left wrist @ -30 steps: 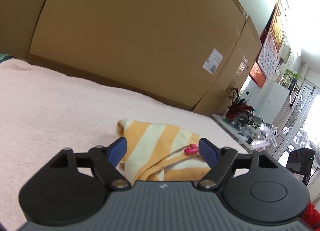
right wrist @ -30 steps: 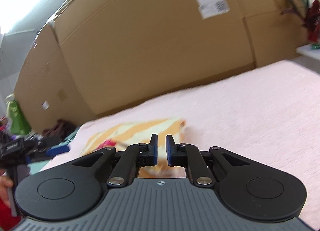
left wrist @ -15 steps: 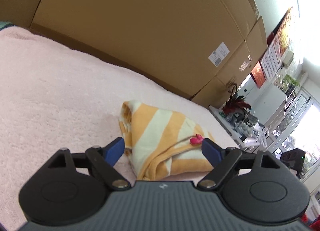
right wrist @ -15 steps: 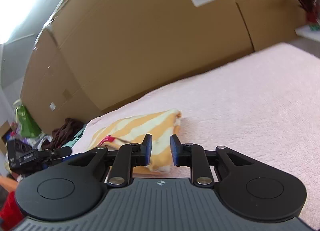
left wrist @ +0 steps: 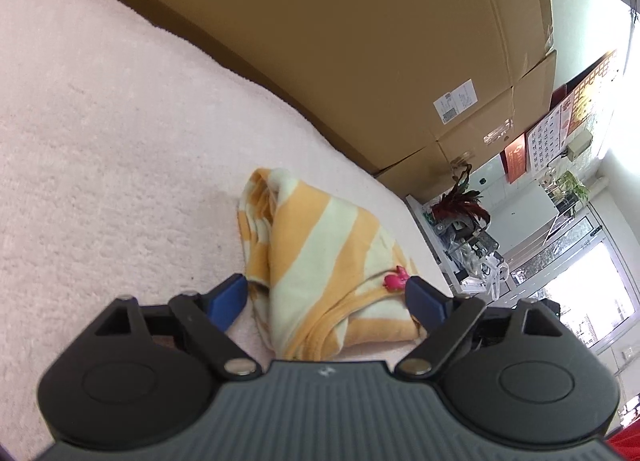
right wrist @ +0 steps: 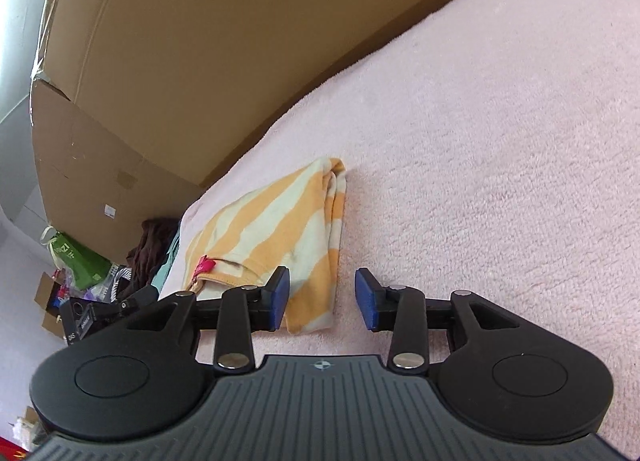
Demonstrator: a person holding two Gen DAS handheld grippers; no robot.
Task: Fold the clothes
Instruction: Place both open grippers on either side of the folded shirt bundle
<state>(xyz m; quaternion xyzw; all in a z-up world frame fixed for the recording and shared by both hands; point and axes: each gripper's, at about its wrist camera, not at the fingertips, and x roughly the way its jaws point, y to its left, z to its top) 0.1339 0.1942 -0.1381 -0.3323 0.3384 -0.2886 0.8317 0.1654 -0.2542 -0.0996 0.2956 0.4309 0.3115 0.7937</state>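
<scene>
left claw (left wrist: 326, 299): sitting wide open, blue pads (left wrist: 228, 299) spread to either side of the near end of the folded garment, gripping nothing; whether the pads are brushing the fabric is not clear.
right claw (right wrist: 322, 297): also sitting open, narrower than the left; its left pad (right wrist: 278, 295) is overlapping the garment's near corner in view, contact unclear; its right pad is hanging over bare blanket.
garment (left wrist: 320, 257): orange and cream striped piece lying folded into a thick stack on the pink fleecy blanket (left wrist: 100, 141), close to the blanket's edge, layered fold edges showing along one side. From the right wrist the same garment (right wrist: 280, 229) is lying just ahead and left of that claw.
pink bow (left wrist: 396, 281): small trim piece showing on top of the garment near its neckline end.
hidden: near edge of the garment is being cut off by the claw bodies in both views; the left claw is showing only partly at the lower left edge of the right wrist view.
cardboard boxes (left wrist: 320, 41): standing as a wall behind the blanket.
labels: white shipping sticker (left wrist: 456, 101) with a code on one box, text too small to read; wall calendar (left wrist: 556, 133) with a number grid; green bag (right wrist: 78, 261) with white print, unreadable.
</scene>
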